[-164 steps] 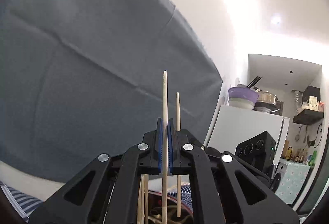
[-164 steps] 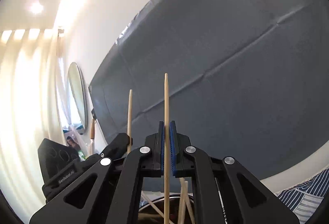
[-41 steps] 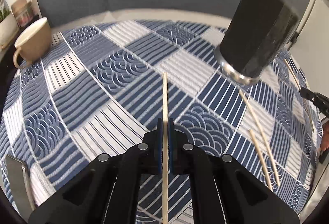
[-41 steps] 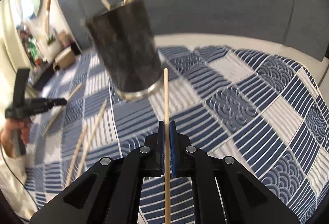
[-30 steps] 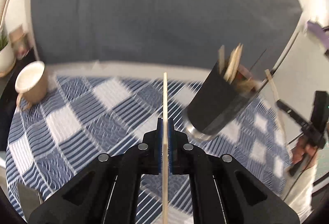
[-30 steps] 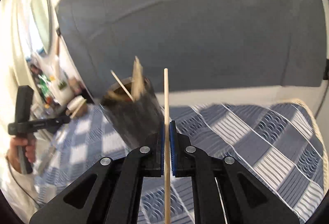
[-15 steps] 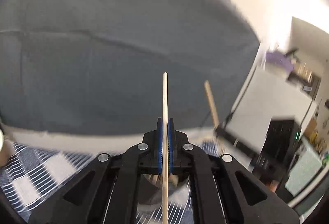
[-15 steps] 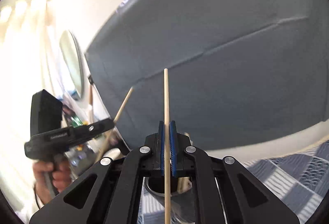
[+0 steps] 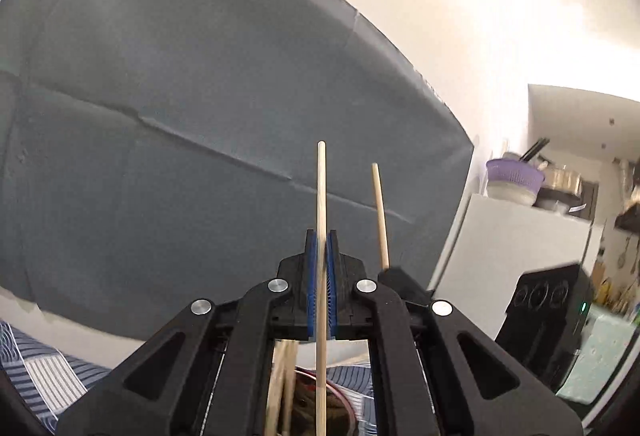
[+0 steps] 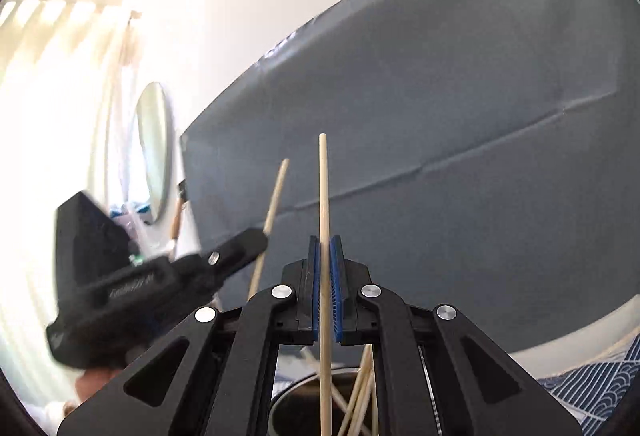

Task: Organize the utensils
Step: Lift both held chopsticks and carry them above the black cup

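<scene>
1. The left gripper (image 9: 321, 256) is clamping a wooden chopstick (image 9: 321, 196) between its blue pads (image 9: 311, 300); the jaws are closed on the shaft.
2. The right gripper (image 10: 325, 264) is holding a second chopstick (image 10: 324, 188). Its pads (image 10: 338, 300) are standing slightly apart around the stick, so whether they are pinching it firmly cannot be told.
3. Both sticks are standing near upright, with the long axis running along the fingers and the upper tips pointing toward the grey backdrop (image 9: 160, 156).
4. The holder cup (image 10: 304, 404) is sitting directly beneath the right jaws, with several chopsticks (image 10: 362, 392) already leaning inside it. In the left wrist view the same cup (image 9: 340, 408) is showing below the jaws, partly hidden by the fingers.
5. In the right wrist view, the left gripper (image 10: 240, 244) is appearing just beside the right one, so both are hanging over the cup; the right stick appears better centred on the opening.
6. Judgement: the coming move is a straight drop along each stick's axis, and the lower ends must clear the rim and the leaning sticks.
</scene>
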Motion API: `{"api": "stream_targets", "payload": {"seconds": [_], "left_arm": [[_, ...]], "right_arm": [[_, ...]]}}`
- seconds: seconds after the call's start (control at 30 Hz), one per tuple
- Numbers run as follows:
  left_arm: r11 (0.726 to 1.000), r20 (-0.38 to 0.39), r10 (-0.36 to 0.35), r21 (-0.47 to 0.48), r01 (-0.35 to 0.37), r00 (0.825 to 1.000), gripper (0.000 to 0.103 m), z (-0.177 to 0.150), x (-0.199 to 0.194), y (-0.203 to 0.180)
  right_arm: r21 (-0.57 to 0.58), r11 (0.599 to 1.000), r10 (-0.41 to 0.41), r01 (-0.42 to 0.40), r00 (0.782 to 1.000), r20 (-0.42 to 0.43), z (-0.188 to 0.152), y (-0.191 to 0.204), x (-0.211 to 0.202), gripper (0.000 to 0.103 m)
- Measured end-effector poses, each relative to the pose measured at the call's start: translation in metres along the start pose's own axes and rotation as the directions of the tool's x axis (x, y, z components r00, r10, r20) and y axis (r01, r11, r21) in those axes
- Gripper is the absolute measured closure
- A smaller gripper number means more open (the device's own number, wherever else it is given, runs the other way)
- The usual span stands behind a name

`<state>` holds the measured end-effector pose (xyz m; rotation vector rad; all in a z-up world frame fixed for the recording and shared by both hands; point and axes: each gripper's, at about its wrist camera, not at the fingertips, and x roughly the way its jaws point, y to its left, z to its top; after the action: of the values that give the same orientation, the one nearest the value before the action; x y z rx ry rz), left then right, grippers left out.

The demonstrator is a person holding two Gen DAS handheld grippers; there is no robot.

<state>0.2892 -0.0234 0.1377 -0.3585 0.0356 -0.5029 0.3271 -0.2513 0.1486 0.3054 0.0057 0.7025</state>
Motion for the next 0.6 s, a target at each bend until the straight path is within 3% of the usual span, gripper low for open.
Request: {"api": "stream_targets", "payload": {"seconds": [0.1, 0.27, 0.6], "left_arm": [[1.000, 0.020, 0.017, 0.001, -0.017, 1.000, 0.098, -0.003, 0.006, 0.003], [0.998, 0.044, 0.066, 0.021, -0.067, 0.997, 0.098, -0.016, 0.011, 0.009], [0.997, -0.009, 0.058, 0.057, -0.057, 0.998, 0.098, -0.049, 0.010, 0.015]], "right_arm": [[0.056, 0.998, 0.008, -0.008, 1.000, 0.014, -0.005, -0.009, 0.010, 0.098], [0.048, 0.998, -0.033, 0.034, 0.999, -0.009, -0.024, -0.010, 0.022, 0.098], [0.051, 0.998, -0.027, 0.031, 0.997, -0.076, -0.060, -0.017, 0.021, 0.098]]}}
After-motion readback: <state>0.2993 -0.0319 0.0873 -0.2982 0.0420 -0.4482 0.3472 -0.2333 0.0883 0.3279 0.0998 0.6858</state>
